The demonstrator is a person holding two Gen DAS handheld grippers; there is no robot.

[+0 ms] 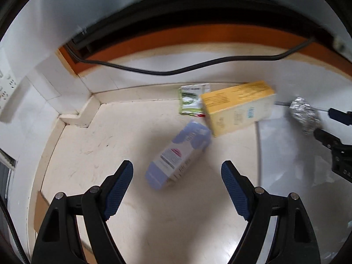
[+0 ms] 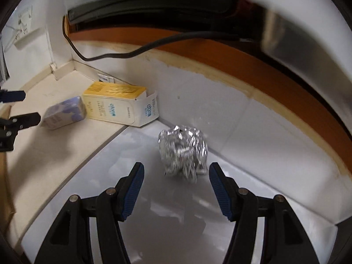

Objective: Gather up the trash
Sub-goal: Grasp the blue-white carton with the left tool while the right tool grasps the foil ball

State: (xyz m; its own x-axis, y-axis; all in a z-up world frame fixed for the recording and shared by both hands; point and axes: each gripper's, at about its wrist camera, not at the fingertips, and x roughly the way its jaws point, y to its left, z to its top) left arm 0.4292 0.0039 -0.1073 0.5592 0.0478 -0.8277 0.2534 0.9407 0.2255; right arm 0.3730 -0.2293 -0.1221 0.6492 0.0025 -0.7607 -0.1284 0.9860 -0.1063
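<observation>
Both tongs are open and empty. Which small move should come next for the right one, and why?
Probably ease the right tongs forward and down until their pads stand on either side of the crumpled foil ball, then close. The ball lies just ahead of the open tips, centred between them and free of the yellow carton. The left tongs are lined up on the lilac carton.

My left gripper [image 1: 177, 171]: two black plastic fingers, each faced with a dark blue ribbed pad [image 1: 118, 192], hinged on black linkage arms with round silver pivot pins. My right gripper [image 2: 176, 173]: same build, black fingers, blue ribbed pads [image 2: 220, 194], silver pins at each joint, triangular cut-outs in the outer arms.
</observation>
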